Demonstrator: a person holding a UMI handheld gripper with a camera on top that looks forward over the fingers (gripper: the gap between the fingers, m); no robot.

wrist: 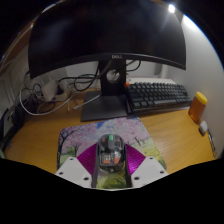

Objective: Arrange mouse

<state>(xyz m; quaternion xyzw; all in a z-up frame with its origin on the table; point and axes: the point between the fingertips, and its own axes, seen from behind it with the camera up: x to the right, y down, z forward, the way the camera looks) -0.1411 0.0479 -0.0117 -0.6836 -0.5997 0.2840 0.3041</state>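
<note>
A wide monitor (pixel 105 40) stands far on the counter (pixel 170 135), keyboard (pixel 158 94) to its right; the near mousepad (pixel 105 140) lies below the mouse (pixel 110 152), clamped in the tool (pixel 110 168). Lower it level and centred, then release gently

Gripper (pixel 110 168): one two-finger hand-held unit, seen from its own camera, pointing forward and slightly down. Fingers: two, white-tipped, one at each side low in the view, angled inward toward each other. Pads (pixel 88 158): magenta, one on each inner face, both facing the mouse (pixel 110 153). State: closed in on the mouse, both pads pressing against its flanks, no gap showing on either side. Hand holding the unit: not in view.
</note>
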